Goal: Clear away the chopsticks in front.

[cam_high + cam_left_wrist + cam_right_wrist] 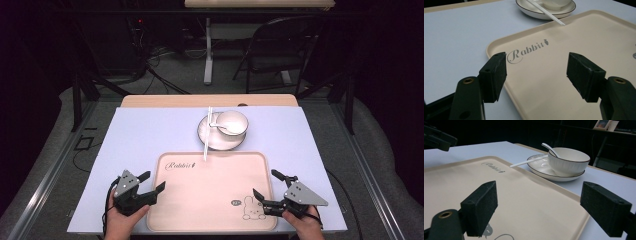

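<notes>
— While both hands rest at the near edge of the table (150,125), how are the grippers seen to be set?

— The left gripper (151,182) is held over the tray's near left corner with its jaws spread wide; nothing is gripped between them. The right gripper (267,187) is held at the near right corner, jaws likewise wide apart and nothing caught.

— Where is the tray found?

— The tray (210,200), beige and marked with a rabbit drawing, is laid flat between the two grippers.

— And beyond it?

— A plate (210,140) is set just past the tray's far edge. A bowl (235,120) is stood on it, a spoon (223,127) is lodged in the bowl, and white chopsticks (207,135) are laid across the plate, their tips reaching over the tray's rim.
</notes>
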